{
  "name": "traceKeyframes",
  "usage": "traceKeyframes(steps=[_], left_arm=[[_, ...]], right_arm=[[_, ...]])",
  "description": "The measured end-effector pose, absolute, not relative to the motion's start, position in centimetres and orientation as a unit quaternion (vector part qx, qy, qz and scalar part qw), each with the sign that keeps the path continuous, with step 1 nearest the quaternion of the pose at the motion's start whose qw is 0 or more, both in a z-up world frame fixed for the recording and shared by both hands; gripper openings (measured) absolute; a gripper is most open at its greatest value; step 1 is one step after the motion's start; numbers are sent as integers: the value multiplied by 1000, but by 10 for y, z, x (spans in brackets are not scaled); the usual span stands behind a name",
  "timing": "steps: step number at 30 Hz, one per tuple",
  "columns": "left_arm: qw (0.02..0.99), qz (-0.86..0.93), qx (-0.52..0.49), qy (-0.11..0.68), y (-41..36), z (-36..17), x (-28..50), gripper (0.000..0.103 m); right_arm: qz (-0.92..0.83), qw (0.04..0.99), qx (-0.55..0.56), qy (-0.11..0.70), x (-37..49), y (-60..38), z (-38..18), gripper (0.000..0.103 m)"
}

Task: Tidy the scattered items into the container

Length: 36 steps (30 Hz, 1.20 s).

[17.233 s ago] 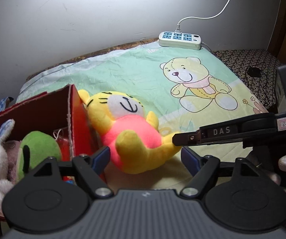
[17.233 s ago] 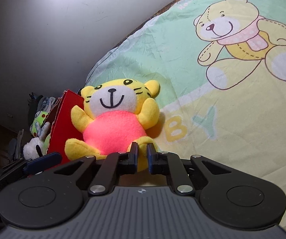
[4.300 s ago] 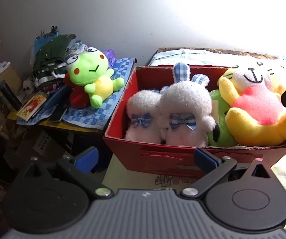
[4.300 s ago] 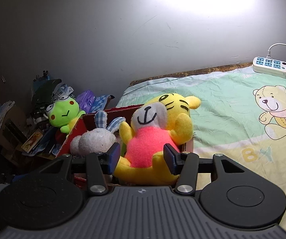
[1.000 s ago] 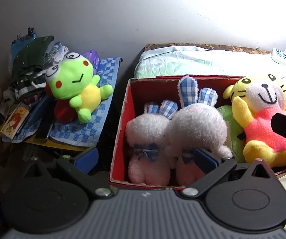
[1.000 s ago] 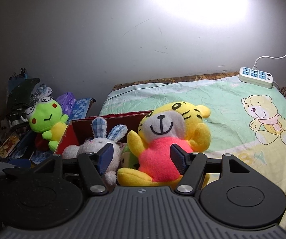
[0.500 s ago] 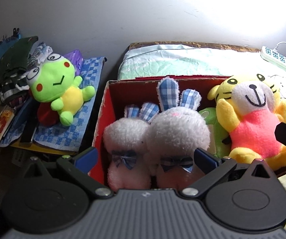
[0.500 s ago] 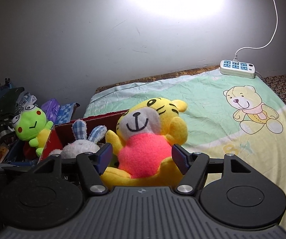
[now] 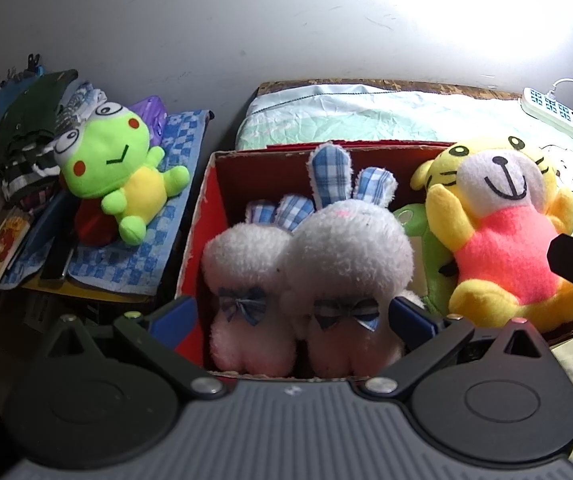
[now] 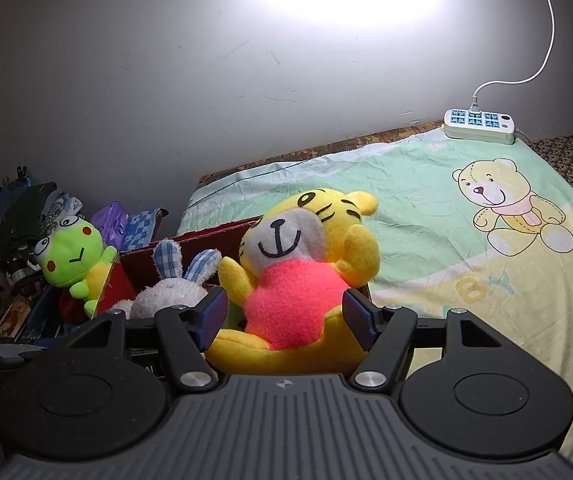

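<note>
yellow tiger (image 10: pixel 302 276) sits upright in red box (image 9: pixel 214 184), face toward cams; both grippers' jaws spread, holding nothing.

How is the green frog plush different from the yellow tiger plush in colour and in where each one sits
The green frog plush is bright green with a yellow belly; the yellow tiger plush is yellow with a pink belly. The frog lies outside the red box, on a blue checked cloth to its left; the tiger sits propped at the box's right end. The frog has big bulging white eyes; the tiger's are small. Both are smiling stuffed toys.
</note>
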<state>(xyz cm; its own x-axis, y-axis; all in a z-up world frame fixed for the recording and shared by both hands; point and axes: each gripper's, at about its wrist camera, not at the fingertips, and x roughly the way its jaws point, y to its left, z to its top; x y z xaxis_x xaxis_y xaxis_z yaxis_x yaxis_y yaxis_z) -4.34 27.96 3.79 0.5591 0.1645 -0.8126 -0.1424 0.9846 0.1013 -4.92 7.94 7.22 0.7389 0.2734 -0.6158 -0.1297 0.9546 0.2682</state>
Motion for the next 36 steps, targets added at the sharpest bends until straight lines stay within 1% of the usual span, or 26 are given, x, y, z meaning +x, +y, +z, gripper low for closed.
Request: traceKeyframes(steps=[9, 14, 36], left_arm=[[882, 94, 17, 461, 281, 37, -45, 102], [879, 101, 18, 466, 281, 34, -46, 102], [870, 115, 22, 479, 264, 30, -48, 102]], right_arm=[[131, 928, 89, 338, -52, 82, 75, 67], [135, 930, 66, 335, -55, 86, 72, 63], [152, 925, 77, 339, -53, 69, 68, 63]])
